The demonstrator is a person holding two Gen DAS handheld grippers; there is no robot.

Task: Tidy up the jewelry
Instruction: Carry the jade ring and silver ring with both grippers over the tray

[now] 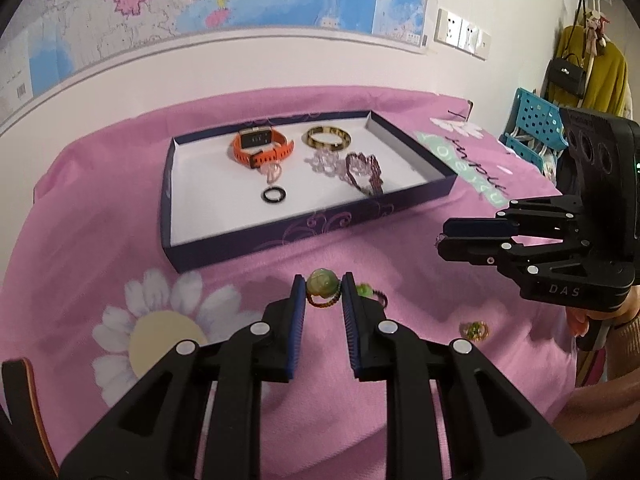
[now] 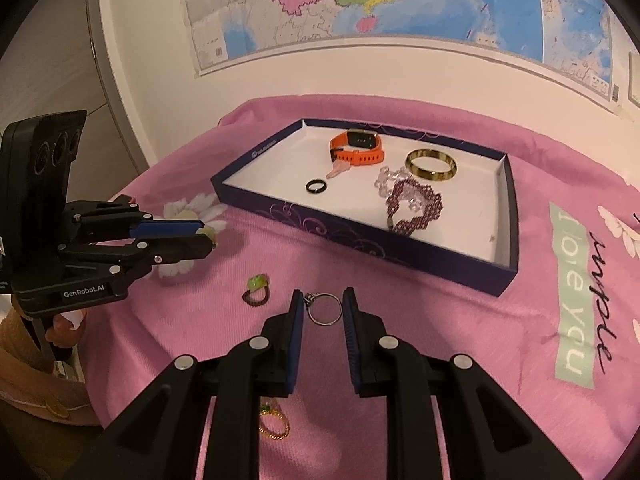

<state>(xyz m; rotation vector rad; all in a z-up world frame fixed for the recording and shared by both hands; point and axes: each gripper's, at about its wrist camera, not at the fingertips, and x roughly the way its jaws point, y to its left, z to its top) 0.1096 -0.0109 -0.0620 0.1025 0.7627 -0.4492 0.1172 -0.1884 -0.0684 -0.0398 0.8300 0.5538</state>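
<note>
Pink cloth covers the counter, with a map on the wall behind. The silver ring (image 2: pixel 325 323) sits clamped between the pads of the right tongs (image 2: pixel 323 294). Its hoop faces the camera, spans the gap from pad to pad, and carries its small stone at the upper left. The left tongs (image 1: pixel 323 280) are closed likewise on a green-stone ring (image 1: pixel 322 285), stone up and beaded band hanging below.

The tray (image 2: pixel 360 236) lies straight ahead of both tongs, a little to the right for the right pair, with its long side running across the line of reach. Either ring probably needs only a forward carry over the near wall. The two tongs look about equally close to it, each near one front corner, so I cannot say which leads.

Ahead and left of the right tongs, a second green ring (image 2: pixel 258 288) lies on the cloth. A gold ring (image 2: pixel 274 424) rests beneath them.

The right view shows the silver ring plainly, while the left view shows only a speck at the right tongs' tip (image 1: pixel 440 240). The left view shows the held stone's band, which in the right view is just a pale lump at the left tongs' tip (image 2: pixel 208 238).
</note>
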